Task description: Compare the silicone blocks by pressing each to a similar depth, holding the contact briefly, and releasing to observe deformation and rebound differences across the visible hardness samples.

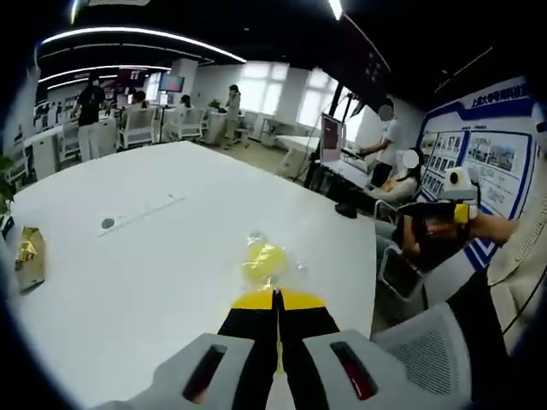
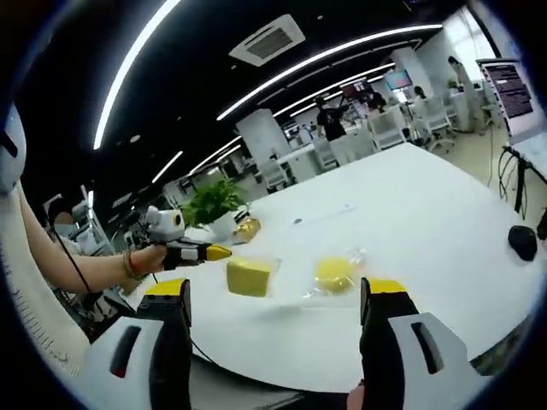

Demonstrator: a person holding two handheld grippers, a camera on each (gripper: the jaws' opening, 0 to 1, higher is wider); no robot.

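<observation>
Large white table (image 1: pixel 171 248) fills the left gripper view and stretches across the right gripper view (image 2: pixel 427 231), in an open office with chairs, desks and people standing in the background. Green potted plant (image 2: pixel 212 205) sits at the table's far edge in the right gripper view, with a small gold foil packet (image 2: pixel 246 228) just beside it; the same packet shows near the table edge in the left gripper view (image 1: pixel 27 254). Black computer mouse (image 2: pixel 521 242) lies near the table's right edge.

Square yellow silicone block (image 2: pixel 249 276) lies on the table, and a rounder yellow silicone block in clear wrap (image 2: pixel 335 274) lies near it, the two apart. In the left gripper view the wrapped block (image 1: pixel 263 260) sits just ahead of the jaw tips.

Left gripper (image 1: pixel 276 299): black-and-yellow jaws pressed together, nothing between them. It also appears held in a hand (image 2: pixel 144 260) in the right gripper view (image 2: pixel 198 254), tip near the square block, contact unclear.

Right gripper (image 2: pixel 278 295): jaws spread wide, holding nothing, above the table in front of both blocks. It appears at the side of the left gripper view (image 1: pixel 444 207).
</observation>
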